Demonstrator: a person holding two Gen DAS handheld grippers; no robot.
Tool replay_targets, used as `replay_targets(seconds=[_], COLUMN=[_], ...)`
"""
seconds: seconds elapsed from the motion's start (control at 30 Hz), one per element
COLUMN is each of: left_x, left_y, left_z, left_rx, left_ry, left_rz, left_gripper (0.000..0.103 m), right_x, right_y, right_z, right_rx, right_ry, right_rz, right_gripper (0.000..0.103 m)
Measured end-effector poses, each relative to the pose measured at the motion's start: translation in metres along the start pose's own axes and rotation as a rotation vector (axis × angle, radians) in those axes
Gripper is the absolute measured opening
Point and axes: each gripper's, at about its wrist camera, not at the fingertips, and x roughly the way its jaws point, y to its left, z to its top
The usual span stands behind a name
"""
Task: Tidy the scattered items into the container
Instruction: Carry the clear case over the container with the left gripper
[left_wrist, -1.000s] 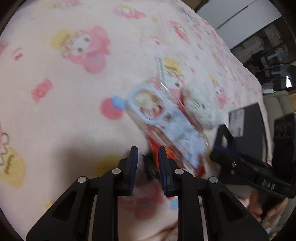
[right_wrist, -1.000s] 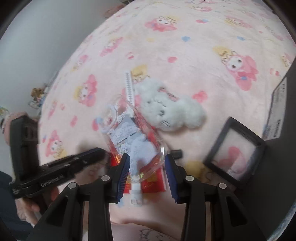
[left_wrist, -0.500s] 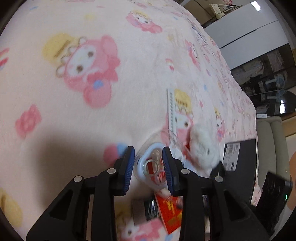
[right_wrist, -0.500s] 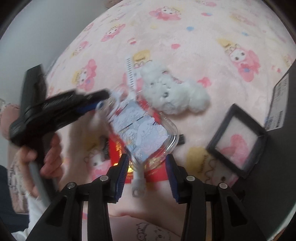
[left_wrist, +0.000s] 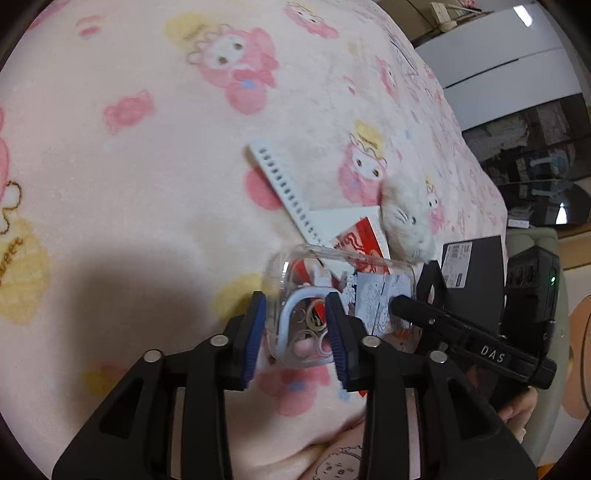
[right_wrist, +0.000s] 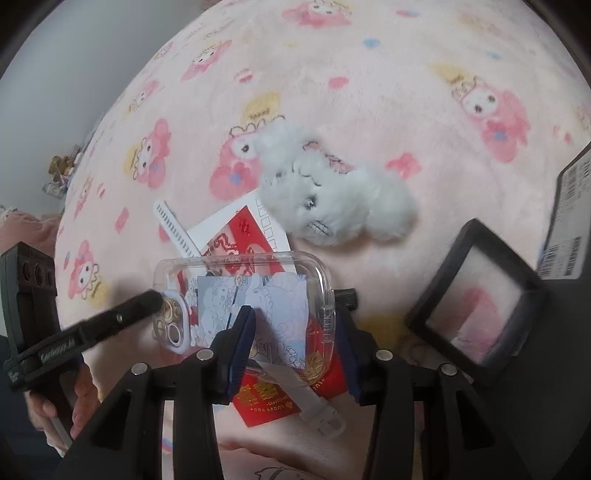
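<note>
A clear phone case (right_wrist: 243, 295) with a comic-print card inside lies on the pink cartoon blanket, over a red envelope (right_wrist: 273, 397) and a white card. My left gripper (left_wrist: 295, 325) straddles its camera end (left_wrist: 303, 328), jaws apart. My right gripper (right_wrist: 293, 343) straddles its other end, jaws apart. Whether either one presses the case I cannot tell. A white plush toy (right_wrist: 325, 203) lies just beyond. A white comb (left_wrist: 284, 192) lies beside the envelope. The black container (left_wrist: 476, 273) sits at the right.
A black square frame box (right_wrist: 476, 291) stands to the right of the case, next to the black container wall (right_wrist: 569, 221). A small black object (right_wrist: 347, 297) lies by the case's right edge. Wall and furniture lie beyond the bed.
The left gripper swung up and away, then came back down around the case's camera end. The case turned from slanted to lying crosswise. The right gripper moved forward over its other end.
</note>
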Motion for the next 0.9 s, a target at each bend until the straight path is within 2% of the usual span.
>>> replay_targets(seconds=[0.07,0.17,0.33,0.5,0.6,0.73,0.83,0.9], left_x=[-0.007,-0.03,-0.069,-0.087,-0.089,-0.081,-0.063,-0.042], left_y=[-0.011,-0.022,-0.065,-0.109,-0.139,-0.193,-0.238,-0.269], left_z=[-0.006,-0.011,-0.017,-0.033,-0.045,-0.059,-0.067,-0.071], left_rx=[0.023,0.046,0.152,0.261,0.318,0.419,0.478,0.505], left_ry=[-0.007,-0.04,-0.11,-0.146,-0.156,-0.144,-0.112,-0.064], left_rz=[0.022,0.01,-0.023,-0.026,-0.029,-0.09,-0.136,-0.168], left_gripper=[0.036,0.038,0.037,0.037,0.037,0.037,0.037,0.04], right_x=[-0.012,-0.039,-0.098,-0.148,-0.186,-0.223,-0.251,-0.261], right_y=[0.005,0.017,0.027,0.013,-0.015,-0.045,-0.078,-0.102], right_z=[-0.005,-0.013,-0.033,-0.065,-0.09,-0.114,-0.134,-0.144], right_rx=[-0.012,-0.04,-0.052,-0.056,-0.05,-0.014,0.03,0.061], right_ry=[-0.035,-0.093,-0.232,-0.316,-0.355,-0.414,-0.449,-0.457], right_rz=[-0.011,-0.003,0.044,0.026,0.004,-0.045,-0.099,-0.15], right_gripper=[0.04,0.04,0.04,0.04,0.04,0.04,0.04,0.04])
